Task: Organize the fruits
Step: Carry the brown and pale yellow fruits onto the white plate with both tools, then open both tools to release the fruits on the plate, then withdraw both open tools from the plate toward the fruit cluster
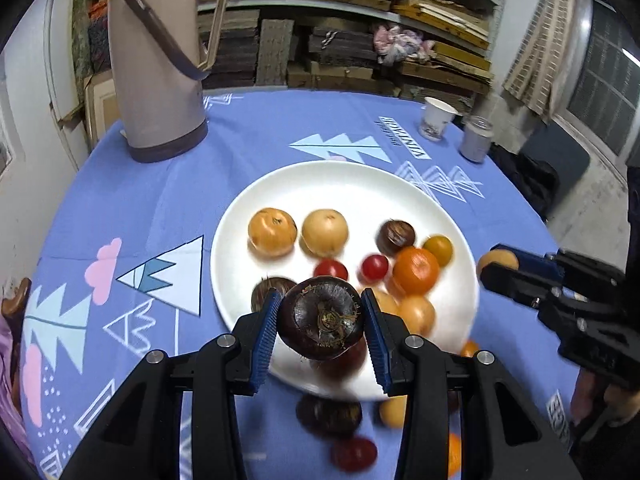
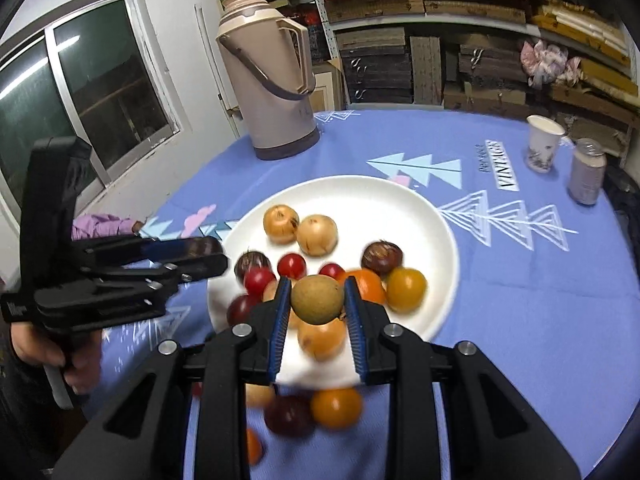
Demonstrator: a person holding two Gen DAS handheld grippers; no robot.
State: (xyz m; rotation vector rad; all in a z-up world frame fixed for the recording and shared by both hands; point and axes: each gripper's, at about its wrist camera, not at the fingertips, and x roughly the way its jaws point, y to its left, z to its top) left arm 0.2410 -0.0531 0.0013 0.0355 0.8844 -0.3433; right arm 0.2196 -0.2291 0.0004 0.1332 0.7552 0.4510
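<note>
A white plate (image 1: pixel 320 184) on the blue tablecloth holds several small fruits: tan round ones (image 1: pixel 325 232), red tomatoes (image 1: pixel 375 266), an orange one (image 1: pixel 416 270) and dark brown ones (image 1: pixel 395 237). My left gripper (image 1: pixel 320 320) is shut on a dark brown water chestnut (image 1: pixel 322 322), held above the plate's near edge. My right gripper (image 2: pixel 317 300) is shut on a tan-green round fruit (image 2: pixel 317 299) above the plate's (image 2: pixel 420 208) near side. The right gripper also shows in the left wrist view (image 1: pixel 520 272). More loose fruits (image 2: pixel 336 407) lie on the cloth in front of the plate.
A tall beige thermos (image 1: pixel 156 60) stands at the back left. A white paper cup (image 1: pixel 436 118) and a lidded jar (image 1: pixel 476 138) stand at the back right. Shelves of stacked boards lie behind the table. A window is at the left in the right wrist view (image 2: pixel 80 92).
</note>
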